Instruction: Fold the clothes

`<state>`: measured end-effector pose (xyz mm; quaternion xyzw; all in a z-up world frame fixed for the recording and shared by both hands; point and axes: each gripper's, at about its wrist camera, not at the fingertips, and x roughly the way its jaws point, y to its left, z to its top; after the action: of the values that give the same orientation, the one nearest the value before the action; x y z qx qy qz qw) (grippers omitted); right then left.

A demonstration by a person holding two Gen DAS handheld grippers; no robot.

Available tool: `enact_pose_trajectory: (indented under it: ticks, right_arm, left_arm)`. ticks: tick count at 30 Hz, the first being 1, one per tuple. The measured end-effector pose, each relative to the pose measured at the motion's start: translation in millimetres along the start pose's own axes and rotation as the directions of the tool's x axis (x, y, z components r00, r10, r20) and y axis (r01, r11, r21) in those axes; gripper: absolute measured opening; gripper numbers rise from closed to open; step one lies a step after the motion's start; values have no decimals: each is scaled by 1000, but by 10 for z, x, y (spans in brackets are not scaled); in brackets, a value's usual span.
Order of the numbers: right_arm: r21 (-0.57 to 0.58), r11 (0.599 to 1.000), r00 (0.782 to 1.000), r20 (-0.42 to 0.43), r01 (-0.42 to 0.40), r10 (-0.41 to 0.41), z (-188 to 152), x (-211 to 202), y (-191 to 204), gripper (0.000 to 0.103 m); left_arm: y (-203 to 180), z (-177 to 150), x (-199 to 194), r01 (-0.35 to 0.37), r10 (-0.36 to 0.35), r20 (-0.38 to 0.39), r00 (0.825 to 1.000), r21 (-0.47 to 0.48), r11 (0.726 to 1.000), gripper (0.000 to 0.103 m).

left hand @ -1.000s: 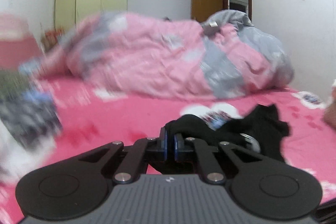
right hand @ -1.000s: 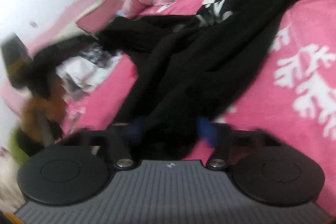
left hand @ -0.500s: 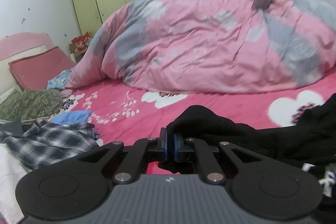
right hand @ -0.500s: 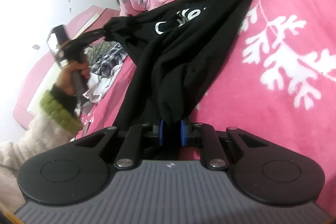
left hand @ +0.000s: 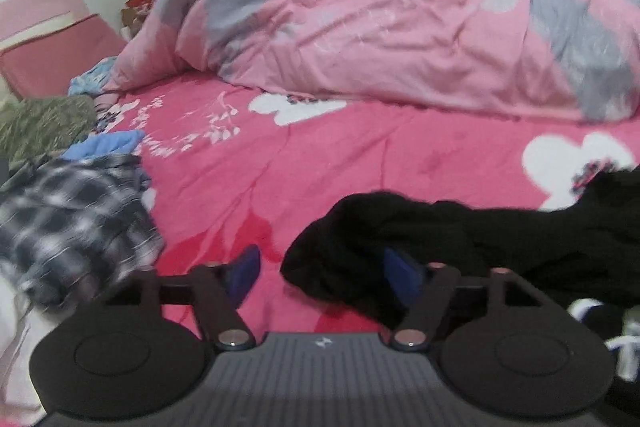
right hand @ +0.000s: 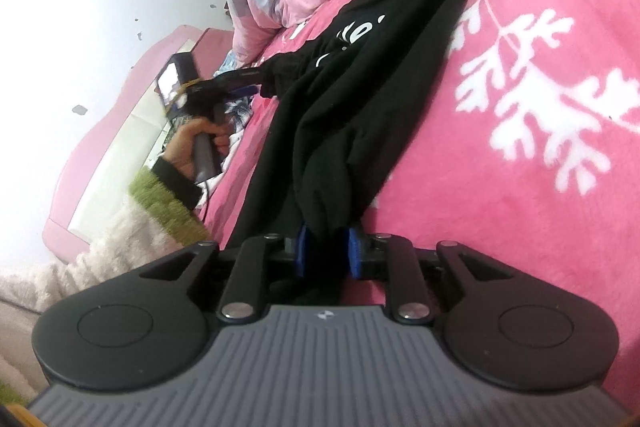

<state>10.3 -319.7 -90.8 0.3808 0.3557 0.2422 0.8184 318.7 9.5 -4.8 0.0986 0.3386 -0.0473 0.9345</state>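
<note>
The black garment [right hand: 384,75] is lying stretched across the pink bedsheet [right hand: 540,187], running toward the pink-and-grey duvet [left hand: 380,7]. A plaid shirt [left hand: 68,211] is sitting on the sheet to the left. The right gripper [right hand: 326,253] is pinching a bunched end of the garment. The left gripper [left hand: 320,277] is standing with its jaws spread apart, the garment's other end resting against its right pad.

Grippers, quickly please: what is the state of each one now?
Left gripper: open, holding nothing.
Right gripper: closed on the black garment.
</note>
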Motion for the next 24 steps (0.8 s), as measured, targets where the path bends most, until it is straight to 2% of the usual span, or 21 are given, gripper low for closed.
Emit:
enact_pose_trajectory:
  ticks: [2, 5, 7, 9, 12, 16, 18, 20, 22, 23, 24]
  right_arm:
    - [3, 1000, 1000, 3, 4, -4, -1, 0, 15, 24]
    - [-9, 1000, 1000, 19, 18, -17, -29, -60, 84, 36]
    - [-26, 999, 999, 38, 23, -22, -65, -134, 140, 50]
    - [-39, 999, 998, 55, 39, -36, -114, -212, 184, 53]
    - [-42, 996, 994, 83, 73, -70, -180, -299, 210, 53]
    - [-1, 995, 988, 118, 102, -101, -153, -289, 140, 51]
    - [13, 993, 983, 139, 115, -116, -104, -213, 98, 48]
    - [19, 991, 978, 159, 131, -132, -55, -125, 83, 45]
    - [24, 990, 976, 169, 136, -139, -19, -95, 75, 42]
    - [25, 990, 975, 172, 138, -140, -1, -78, 70, 41]
    - [32, 990, 973, 178, 140, -143, 20, -72, 60, 39]
  left_arm:
    - [76, -9, -261, 16, -16, 1, 1000, -24, 1000, 76]
    - [173, -93, -718, 51, -50, 16, 999, -65, 997, 78]
    - [199, -225, -1044, 109, -107, 21, 994, -105, 989, 78]
    - [140, -437, -1293, 198, -197, 15, 980, -129, 972, 78]
    - [51, -755, -1667, 327, -329, 11, 944, -167, 930, 78]
    - [-242, -1269, -1982, 464, -475, -4, 880, -207, 861, 76]
    - [-351, -1466, -1983, 498, -520, -11, 854, -271, 824, 75]
    - [-442, -1631, -1950, 521, -560, -16, 829, -343, 781, 68]
    - [-535, -1727, -1921, 547, -599, -25, 800, -378, 747, 66]
    - [-581, -1761, -1934, 555, -608, -30, 793, -376, 742, 66]
    - [-627, -1786, -1951, 558, -608, -37, 793, -358, 749, 66]
